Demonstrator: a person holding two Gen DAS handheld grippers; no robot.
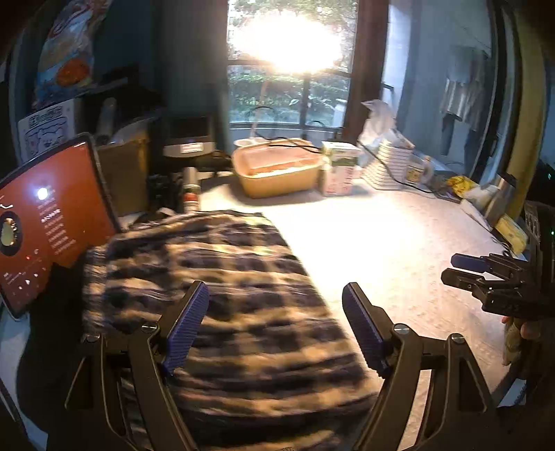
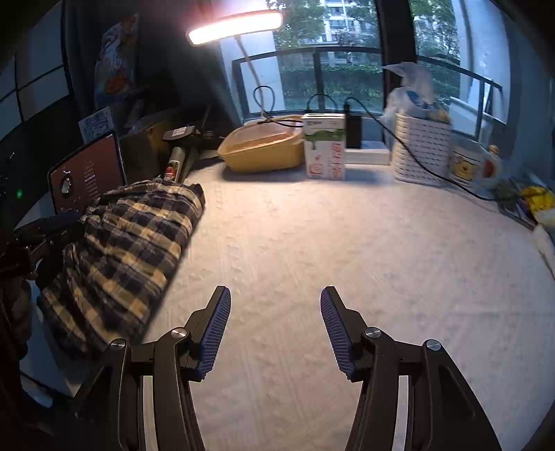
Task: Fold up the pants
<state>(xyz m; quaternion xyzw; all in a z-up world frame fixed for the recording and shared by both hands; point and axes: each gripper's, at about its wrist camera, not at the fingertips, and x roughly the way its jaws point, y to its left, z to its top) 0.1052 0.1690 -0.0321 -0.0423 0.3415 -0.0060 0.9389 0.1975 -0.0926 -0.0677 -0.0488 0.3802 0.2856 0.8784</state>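
— Pants, plaid in navy and cream, lie bunched in a folded heap on the left side of the pale tablecloth, just beside a propped tablet with a red screen.

— And your grippers?

— My left gripper hangs over the heap, its blue-padded fingers spread wide and pinching nothing. My right gripper is well apart from the pants, over bare cloth, fingers likewise spread and empty.

— What lines the far edge?

— A tan plastic tub, an upright carton, a white woven basket with a black cable draped across it, all under a lit desk lamp by the window.
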